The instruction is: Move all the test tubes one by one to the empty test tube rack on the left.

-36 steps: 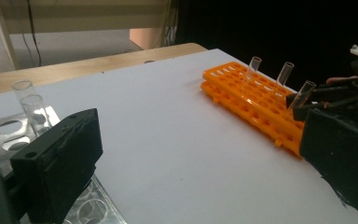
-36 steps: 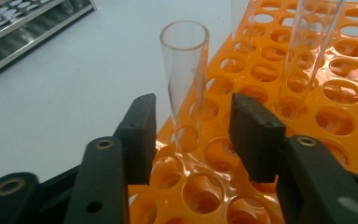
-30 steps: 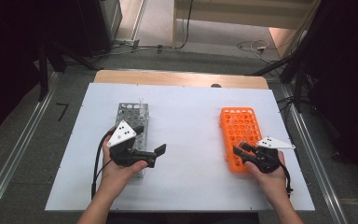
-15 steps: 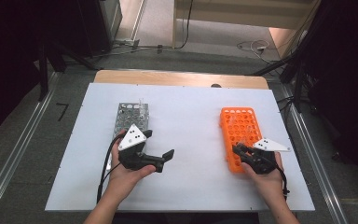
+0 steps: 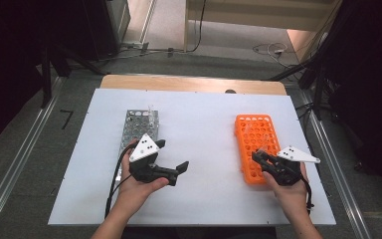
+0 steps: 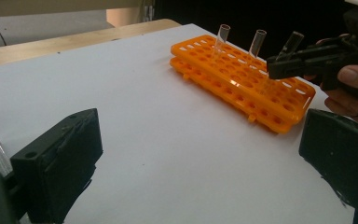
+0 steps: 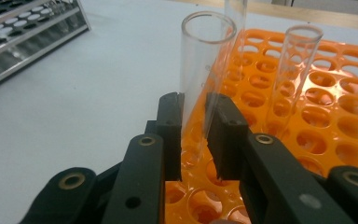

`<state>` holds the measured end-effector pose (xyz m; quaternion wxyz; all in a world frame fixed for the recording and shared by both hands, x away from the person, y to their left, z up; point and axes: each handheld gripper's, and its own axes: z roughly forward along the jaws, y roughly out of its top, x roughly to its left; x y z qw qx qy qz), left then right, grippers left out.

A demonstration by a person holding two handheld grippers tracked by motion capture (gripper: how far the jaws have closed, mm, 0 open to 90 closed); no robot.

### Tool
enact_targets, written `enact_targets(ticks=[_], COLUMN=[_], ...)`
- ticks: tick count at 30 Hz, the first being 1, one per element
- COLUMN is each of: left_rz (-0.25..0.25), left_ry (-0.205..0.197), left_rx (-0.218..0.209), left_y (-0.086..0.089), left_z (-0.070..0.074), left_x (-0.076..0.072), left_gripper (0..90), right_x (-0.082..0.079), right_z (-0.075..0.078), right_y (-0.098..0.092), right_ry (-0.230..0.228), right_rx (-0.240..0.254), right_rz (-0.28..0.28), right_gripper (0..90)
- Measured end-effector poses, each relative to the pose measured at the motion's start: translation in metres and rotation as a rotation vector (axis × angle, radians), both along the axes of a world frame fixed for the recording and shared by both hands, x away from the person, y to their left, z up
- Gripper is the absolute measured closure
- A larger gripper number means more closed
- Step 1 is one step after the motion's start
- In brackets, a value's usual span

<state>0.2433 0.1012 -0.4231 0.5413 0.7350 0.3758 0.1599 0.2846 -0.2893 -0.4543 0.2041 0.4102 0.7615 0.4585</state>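
Observation:
My right gripper (image 7: 195, 121) is shut on a clear test tube (image 7: 207, 56), which stands tilted over the near end of the orange rack (image 7: 335, 107). From above, the right gripper (image 5: 257, 157) sits at that orange rack's (image 5: 256, 132) near left edge. Two more clear tubes (image 6: 222, 35) stand upright in the orange rack (image 6: 223, 70). Nothing lies between the jaws of my open left gripper (image 5: 171, 155), which is held just right of the near end of the metal rack (image 5: 137, 124). Its wide jaws point across the white sheet at the right gripper (image 6: 279, 65).
The white tabletop (image 5: 209, 119) runs between the two racks. One clear tube (image 5: 150, 110) stands at the far end of the metal rack (image 7: 18, 37). A wooden edge (image 5: 189, 83) borders the far side, with floor and cables beyond.
My left gripper has shifted a little right, off the near end of the metal rack. The right gripper has stayed at the orange rack's near left edge.

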Motion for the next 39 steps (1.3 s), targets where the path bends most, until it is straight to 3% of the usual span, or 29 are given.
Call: enact_targets(ticks=[11, 26, 39], left_rz=[-0.030, -0.112, -0.185], left_ry=[-0.003, -0.005, -0.013], left_rx=[0.001, -0.013, -0.024], left_y=[-0.009, -0.028, -0.050], left_z=[0.002, 0.003, 0.005], left_x=[-0.003, -0.009, -0.017], left_gripper=[0.0, 2.4, 16.3], right_x=[-0.013, -0.030, -0.044], right_z=[0.017, 0.014, 0.010], right_y=[0.006, 0.049, 0.081], right_ry=[-0.044, -0.038, -0.024], right_rx=[0.007, -0.018, -0.036], right_rz=[0.021, 0.159, 0.266], right_gripper=[73.7, 73.8, 73.8])
